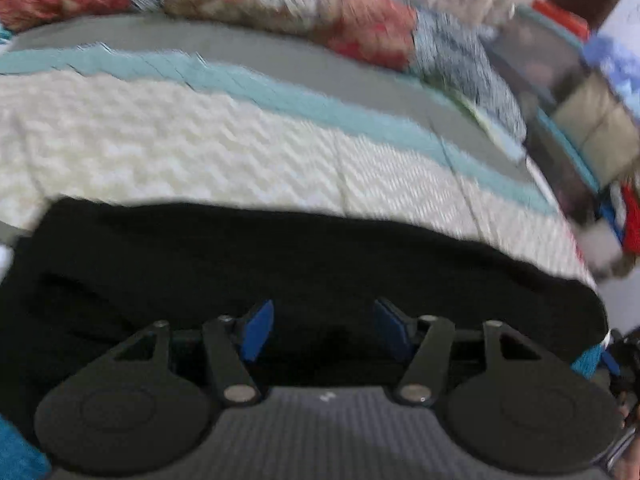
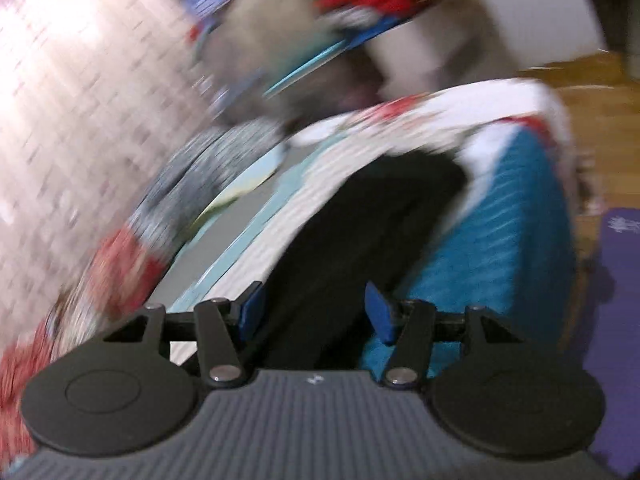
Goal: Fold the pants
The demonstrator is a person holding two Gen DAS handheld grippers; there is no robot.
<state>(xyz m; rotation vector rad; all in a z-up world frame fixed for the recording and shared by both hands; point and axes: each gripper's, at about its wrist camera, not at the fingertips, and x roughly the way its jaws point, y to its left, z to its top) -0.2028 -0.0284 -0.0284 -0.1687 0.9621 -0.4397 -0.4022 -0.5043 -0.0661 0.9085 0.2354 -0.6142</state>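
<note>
Left wrist view: black pants flat on quilt.

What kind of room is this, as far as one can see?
Probably a bedroom: black pants lie on a bed with patterned pillows, and a wooden floor shows beside it.

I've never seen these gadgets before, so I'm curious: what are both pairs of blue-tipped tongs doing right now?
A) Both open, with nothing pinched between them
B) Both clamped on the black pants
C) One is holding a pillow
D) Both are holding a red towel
A: the left tongs and right tongs each show a wide gap between their blue tips, over the black fabric pants lying on the white zigzag-patterned bedspread.
</note>
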